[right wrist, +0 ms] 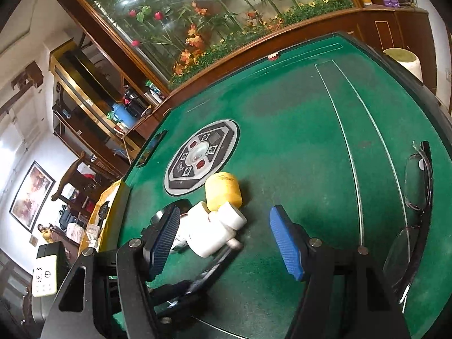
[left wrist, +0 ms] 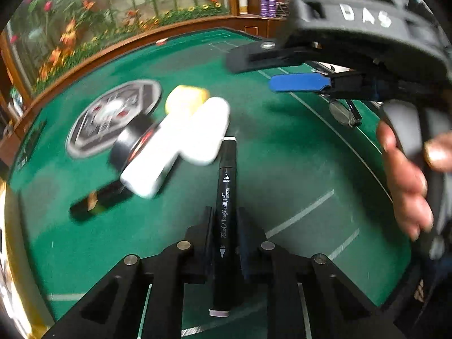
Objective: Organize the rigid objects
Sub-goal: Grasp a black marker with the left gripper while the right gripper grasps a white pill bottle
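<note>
My left gripper (left wrist: 224,231) is shut on a black art marker (left wrist: 226,206) and holds it pointing at a pile on the green table (left wrist: 282,155). The pile has two white bottles (left wrist: 180,144), a yellow jar (left wrist: 186,97), a black tape roll (left wrist: 128,148) and a second black marker (left wrist: 96,200). My right gripper (right wrist: 223,240) is open with blue pads, and it also shows at the upper right of the left wrist view (left wrist: 271,70). It hovers over the white bottles (right wrist: 214,231) and the yellow jar (right wrist: 223,190). The left gripper with its marker (right wrist: 209,274) appears blurred below the bottles.
Black-framed eyeglasses (right wrist: 415,212) lie near the table's right edge and show in the left wrist view (left wrist: 343,113). A round control panel (right wrist: 202,159) sits in the table's centre. A small red-and-white object (right wrist: 273,56) lies at the far edge. A wooden rail and glass cabinet stand behind.
</note>
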